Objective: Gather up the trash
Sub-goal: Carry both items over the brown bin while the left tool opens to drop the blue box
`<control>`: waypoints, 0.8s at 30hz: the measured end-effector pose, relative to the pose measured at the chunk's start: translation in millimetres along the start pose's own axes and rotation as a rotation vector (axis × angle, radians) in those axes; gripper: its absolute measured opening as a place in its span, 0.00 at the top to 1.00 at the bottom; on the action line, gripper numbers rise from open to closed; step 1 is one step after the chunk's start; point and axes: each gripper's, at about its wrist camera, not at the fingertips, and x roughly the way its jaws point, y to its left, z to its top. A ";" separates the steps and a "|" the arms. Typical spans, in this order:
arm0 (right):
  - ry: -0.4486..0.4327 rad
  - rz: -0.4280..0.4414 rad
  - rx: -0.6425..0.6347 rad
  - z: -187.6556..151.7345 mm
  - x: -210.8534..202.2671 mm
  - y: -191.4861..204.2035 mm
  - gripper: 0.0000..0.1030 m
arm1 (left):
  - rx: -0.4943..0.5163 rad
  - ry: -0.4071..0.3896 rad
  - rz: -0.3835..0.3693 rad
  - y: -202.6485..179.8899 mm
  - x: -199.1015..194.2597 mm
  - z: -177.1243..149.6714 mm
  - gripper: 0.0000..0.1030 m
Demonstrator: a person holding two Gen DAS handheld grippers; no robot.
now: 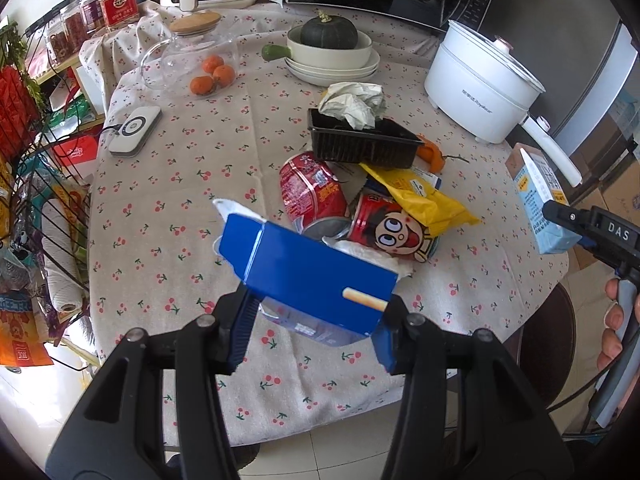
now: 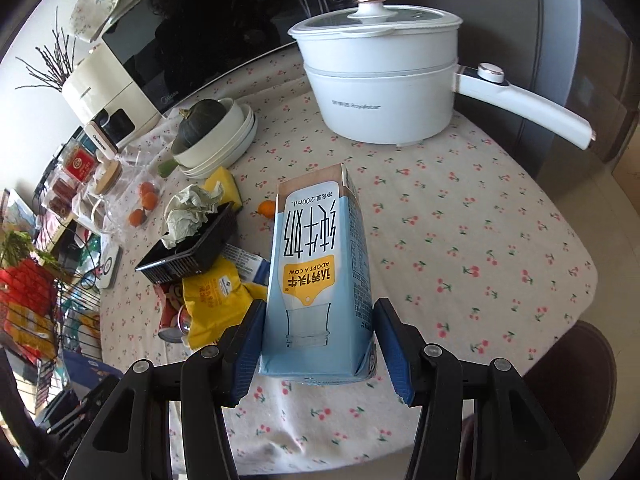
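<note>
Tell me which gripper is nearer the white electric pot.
Right. The right gripper, shut on the milk carton, faces the white electric pot directly; the left gripper, shut on the blue box, sits beyond the trash pile.

A deep blue box (image 1: 308,276) sits at six o'clock. At nine o'clock of the pale blue milk carton (image 2: 320,280) lies a yellow bag (image 2: 212,296). The white pot (image 2: 384,84) at twelve stands on a beige tablecloth (image 2: 480,240) with red cherries.
</note>
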 end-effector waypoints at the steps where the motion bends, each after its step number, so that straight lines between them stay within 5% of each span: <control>1: -0.005 0.002 0.004 -5.2 -6.4 -8.4 0.46 | 0.011 0.000 -0.003 -4.2 -0.6 -1.7 0.50; 11: -0.010 0.055 0.083 -47.6 -53.0 -86.8 0.46 | 0.119 0.036 -0.065 -59.2 7.4 -21.6 0.50; 24: -0.020 -0.031 0.066 -95.3 -96.0 -162.6 0.46 | 0.293 0.080 -0.269 -185.0 19.9 -52.2 0.50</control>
